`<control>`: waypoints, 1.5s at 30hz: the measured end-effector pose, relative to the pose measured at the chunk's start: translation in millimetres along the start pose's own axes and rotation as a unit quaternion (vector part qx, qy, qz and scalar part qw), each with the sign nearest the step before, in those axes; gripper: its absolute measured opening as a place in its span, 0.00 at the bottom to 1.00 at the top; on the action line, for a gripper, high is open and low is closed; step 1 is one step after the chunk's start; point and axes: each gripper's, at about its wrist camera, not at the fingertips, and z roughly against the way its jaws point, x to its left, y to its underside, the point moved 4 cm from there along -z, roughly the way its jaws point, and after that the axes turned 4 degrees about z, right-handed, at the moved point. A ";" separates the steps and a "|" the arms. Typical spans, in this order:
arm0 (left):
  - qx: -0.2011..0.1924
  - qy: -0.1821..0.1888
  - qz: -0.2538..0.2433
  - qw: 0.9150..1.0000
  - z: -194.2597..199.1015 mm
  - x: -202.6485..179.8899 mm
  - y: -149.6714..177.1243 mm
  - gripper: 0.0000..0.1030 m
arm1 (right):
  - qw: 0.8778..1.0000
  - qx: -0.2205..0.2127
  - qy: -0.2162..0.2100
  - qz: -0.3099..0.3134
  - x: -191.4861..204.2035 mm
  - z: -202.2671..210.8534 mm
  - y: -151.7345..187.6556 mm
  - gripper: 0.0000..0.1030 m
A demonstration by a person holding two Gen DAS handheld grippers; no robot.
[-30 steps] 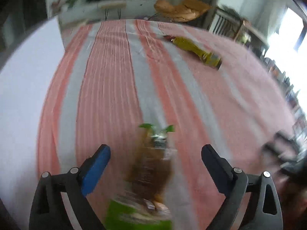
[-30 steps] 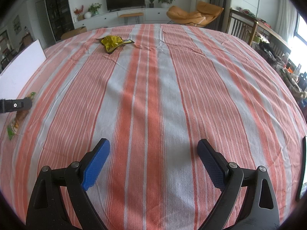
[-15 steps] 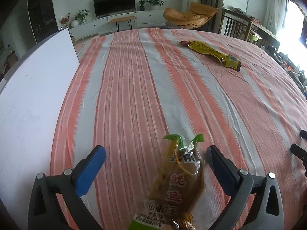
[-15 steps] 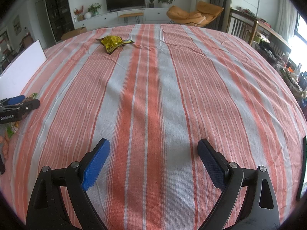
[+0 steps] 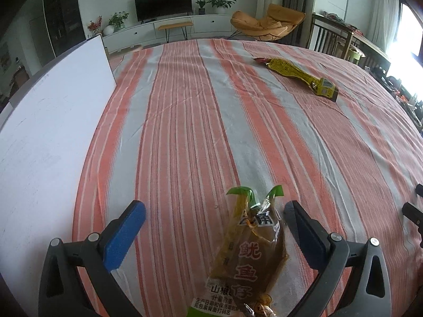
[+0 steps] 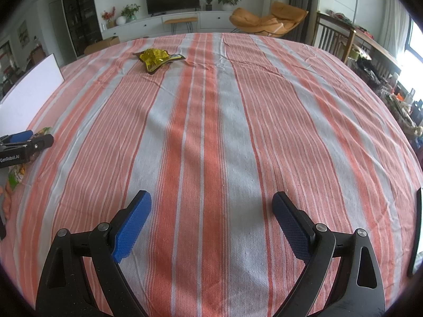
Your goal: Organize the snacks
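A brown and green snack packet (image 5: 251, 253) lies on the striped cloth between the open fingers of my left gripper (image 5: 214, 216), closer to the right finger and not gripped. A yellow snack packet (image 5: 298, 75) lies far off to the right in the left wrist view; it also shows in the right wrist view (image 6: 156, 58) at the far left. My right gripper (image 6: 211, 211) is open and empty above the cloth. The left gripper (image 6: 23, 145) shows at the left edge of the right wrist view, over the brown packet (image 6: 15, 174).
A white board (image 5: 50, 121) lies along the table's left side and also shows in the right wrist view (image 6: 29, 95). The orange and grey striped tablecloth (image 6: 211, 119) covers the table. Chairs and shelves stand beyond the right edge.
The left gripper has swung and steadied; the brown packet now lies sharp and off to the right between its fingers. The right gripper has not moved.
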 end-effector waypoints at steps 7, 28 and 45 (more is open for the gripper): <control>0.000 0.000 0.000 1.000 -0.2 0.2 0.0 1.00 | 1.000 0.000 0.000 0.000 -0.1 0.1 0.0 0.92; -0.001 -0.008 0.012 1.000 -0.6 4.8 -0.4 1.00 | 1.000 0.000 0.000 0.000 -0.1 0.2 0.0 0.92; 0.000 -0.008 0.012 1.000 -1.9 5.2 -0.7 1.00 | 1.000 0.000 -0.001 0.000 0.0 0.2 -0.1 0.92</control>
